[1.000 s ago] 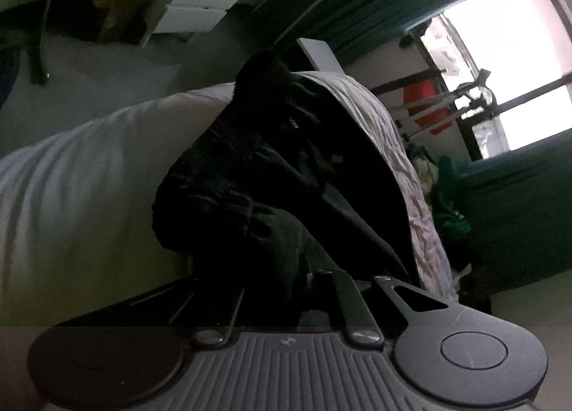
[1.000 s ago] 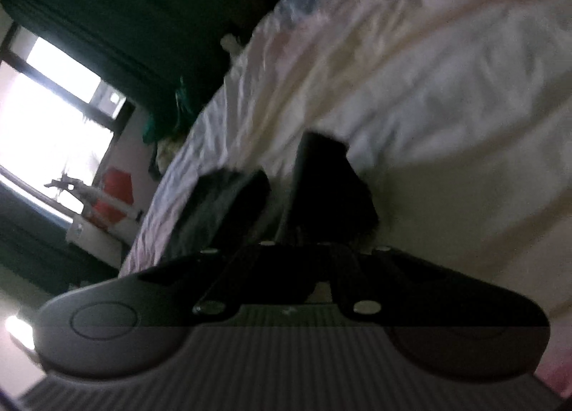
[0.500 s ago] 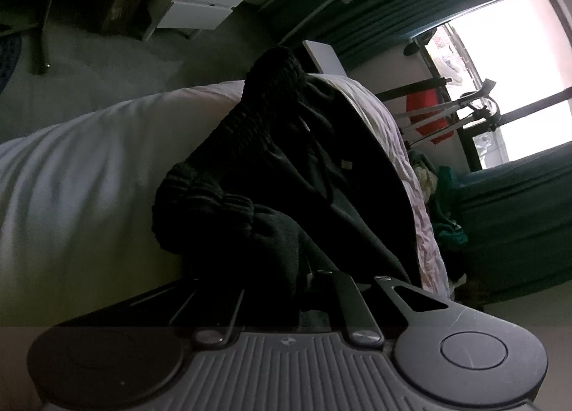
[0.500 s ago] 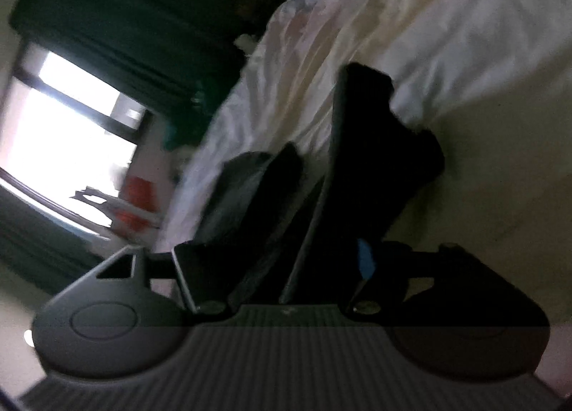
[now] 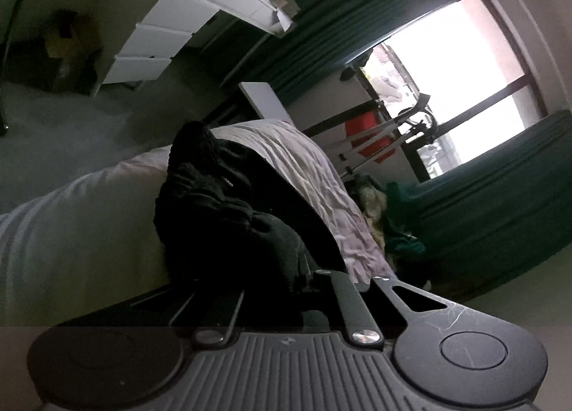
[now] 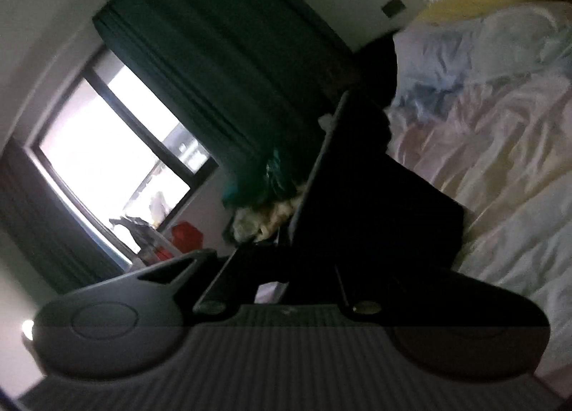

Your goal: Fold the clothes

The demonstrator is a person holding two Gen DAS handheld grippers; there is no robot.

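Black fabric fills the left gripper (image 5: 286, 278): its jaws are clamped on a bunched edge of the dark garment (image 5: 228, 211), as in the earlier frames. Against a second ago, more of the room shows above the pile in the left wrist view. Right gripper (image 6: 307, 246): jaws stood wide half a second ago, have just been closing, and are now clamped on a flat flap of the same dark garment (image 6: 361, 196), which rises taut toward the upper centre of the frame; earlier it sat low on the bed. Garment looks black and thick, crumpled with ribbed folds at the left, smooth at the right. It lies on the pale wrinkled bedsheet (image 6: 500, 175), centre of frame. Green curtains (image 5: 357, 14) and a bright window (image 5: 450, 53) lie beyond.
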